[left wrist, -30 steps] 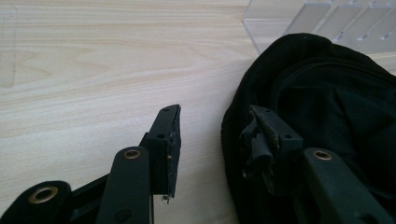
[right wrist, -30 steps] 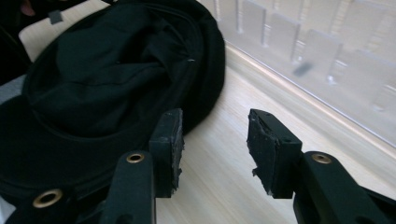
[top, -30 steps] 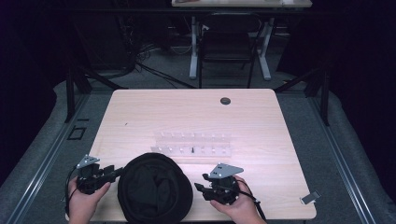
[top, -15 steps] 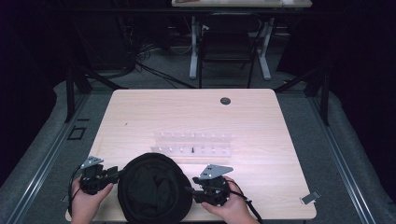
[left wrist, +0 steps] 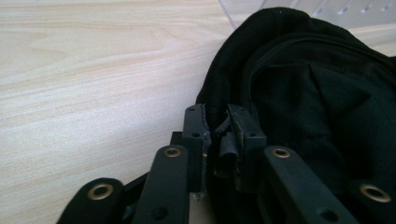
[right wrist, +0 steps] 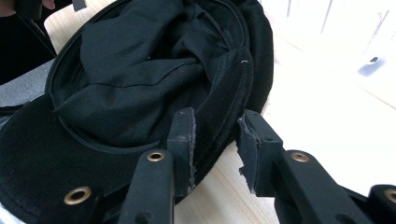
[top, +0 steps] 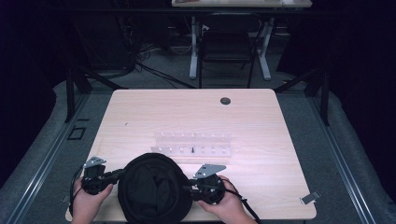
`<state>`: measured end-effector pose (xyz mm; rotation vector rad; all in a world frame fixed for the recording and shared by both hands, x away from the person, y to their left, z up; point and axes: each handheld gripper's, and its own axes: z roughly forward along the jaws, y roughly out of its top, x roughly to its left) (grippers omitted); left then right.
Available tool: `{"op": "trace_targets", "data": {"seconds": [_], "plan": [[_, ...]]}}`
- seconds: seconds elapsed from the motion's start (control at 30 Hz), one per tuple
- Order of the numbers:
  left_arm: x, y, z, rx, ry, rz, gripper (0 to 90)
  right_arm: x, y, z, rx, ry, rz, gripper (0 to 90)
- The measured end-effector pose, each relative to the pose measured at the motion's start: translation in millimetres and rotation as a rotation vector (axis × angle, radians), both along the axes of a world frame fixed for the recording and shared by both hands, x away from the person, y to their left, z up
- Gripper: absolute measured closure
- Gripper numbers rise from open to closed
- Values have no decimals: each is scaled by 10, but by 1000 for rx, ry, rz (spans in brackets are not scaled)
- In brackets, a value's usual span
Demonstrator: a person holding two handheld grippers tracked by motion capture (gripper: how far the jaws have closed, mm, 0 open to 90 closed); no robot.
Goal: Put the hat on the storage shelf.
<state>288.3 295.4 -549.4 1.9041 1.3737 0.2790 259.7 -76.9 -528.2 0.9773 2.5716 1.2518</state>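
Soft black fabric hat (top: 154, 193) sits upturned on the pale wooden surface (top: 196, 119); left gripper (left wrist: 218, 135) pinches its brim, right gripper's (right wrist: 215, 140) jaws straddle the rim, parted.

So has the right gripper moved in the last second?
Yes. The right gripper has slid left along the table's near edge, up to the black hat; its jaws straddle the brim.

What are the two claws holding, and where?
The left gripper is pinching the black hat by its edge. The right gripper is open around the opposite edge, not squeezing it yet.
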Motion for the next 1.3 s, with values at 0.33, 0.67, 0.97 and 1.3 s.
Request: {"op": "trace_targets", "data": {"seconds": [0.33,0.67,0.97,1.3], "plan": [[-9,-55,-3,-21,19,-27,811,195,-80,22,-18,-18,-43,725],[-35,-129,-3,-28,31,-43,792,401,-147,30,-32,-32,-87,742],[-45,-131,7,-32,37,-40,759,412,-164,58,-47,-66,-97,708],[-30,-111,26,-47,55,-28,670,263,-299,203,-18,-109,-102,708]]}}
